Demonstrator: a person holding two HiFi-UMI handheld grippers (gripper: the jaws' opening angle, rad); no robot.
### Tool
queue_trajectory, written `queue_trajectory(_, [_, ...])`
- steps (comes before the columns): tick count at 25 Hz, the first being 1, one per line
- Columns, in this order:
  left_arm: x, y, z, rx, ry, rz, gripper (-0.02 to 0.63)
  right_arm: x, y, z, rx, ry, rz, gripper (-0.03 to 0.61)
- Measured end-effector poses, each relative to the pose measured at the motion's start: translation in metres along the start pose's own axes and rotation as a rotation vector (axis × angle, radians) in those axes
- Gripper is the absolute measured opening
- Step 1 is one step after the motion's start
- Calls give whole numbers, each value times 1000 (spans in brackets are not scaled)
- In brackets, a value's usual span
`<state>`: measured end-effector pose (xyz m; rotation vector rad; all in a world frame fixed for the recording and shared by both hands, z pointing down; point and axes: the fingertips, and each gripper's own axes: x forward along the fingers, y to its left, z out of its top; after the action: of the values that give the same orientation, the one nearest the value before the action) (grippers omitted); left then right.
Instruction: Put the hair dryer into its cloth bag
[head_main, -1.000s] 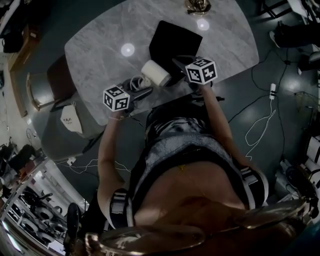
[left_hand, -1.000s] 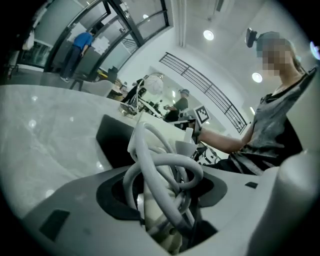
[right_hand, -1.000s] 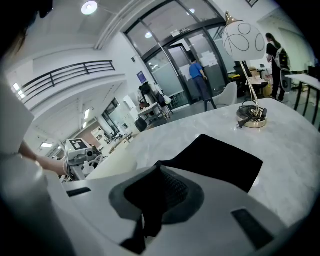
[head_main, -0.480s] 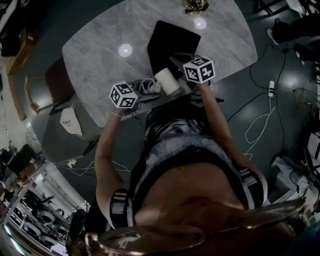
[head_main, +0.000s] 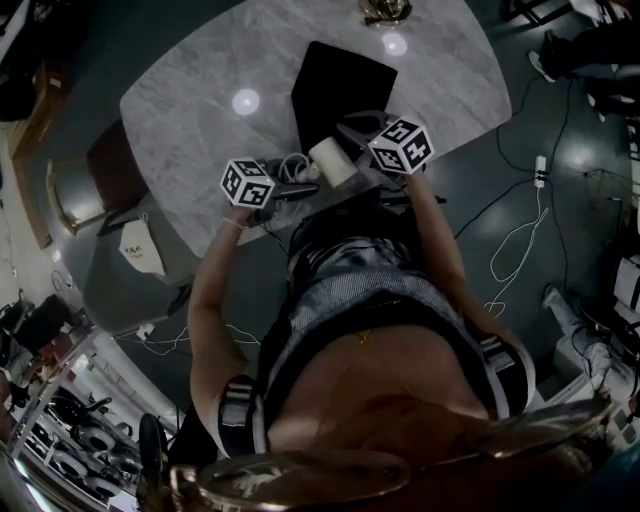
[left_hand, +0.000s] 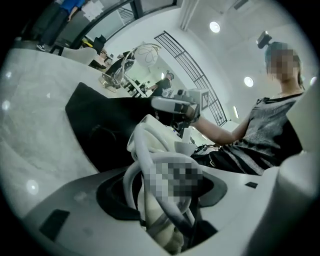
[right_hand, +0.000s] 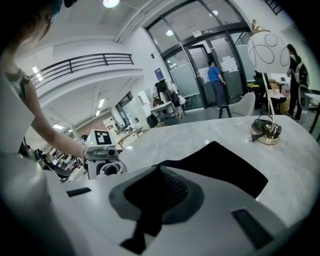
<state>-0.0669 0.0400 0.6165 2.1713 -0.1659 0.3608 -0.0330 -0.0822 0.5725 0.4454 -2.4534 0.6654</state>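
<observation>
My left gripper (head_main: 292, 188) is shut on the handle of the cream hair dryer (head_main: 330, 160), whose grey cord (head_main: 293, 168) loops beside it. In the left gripper view the handle and wound cord (left_hand: 150, 145) fill the gap between the jaws of the left gripper (left_hand: 165, 200). The black cloth bag (head_main: 340, 85) lies flat on the marble table (head_main: 200, 70), just beyond the dryer. My right gripper (head_main: 357, 130) is shut on the bag's near edge; black cloth (right_hand: 165, 187) is pinched between the jaws of that gripper (right_hand: 155, 200). The dryer's barrel sits close to the held edge.
A gold lamp base (right_hand: 265, 132) stands at the table's far end. A brown chair (head_main: 110, 160) is tucked at the table's left side, with a white pouch (head_main: 140, 250) below it. Cables (head_main: 520, 240) trail over the floor to the right.
My left gripper has carried the hair dryer to the right, closer to the bag's held edge and my right gripper. The right gripper has stayed about where it was.
</observation>
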Motion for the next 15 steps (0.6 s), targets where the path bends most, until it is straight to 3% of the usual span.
queue_trajectory(8, [-13,27,4,-118,-97,72,267,0,10,-11,-30,33,49,72])
queue_trajectory(15, [-9,47,8,-179,-156,221,267,8,25,-13,-44,46,81,72])
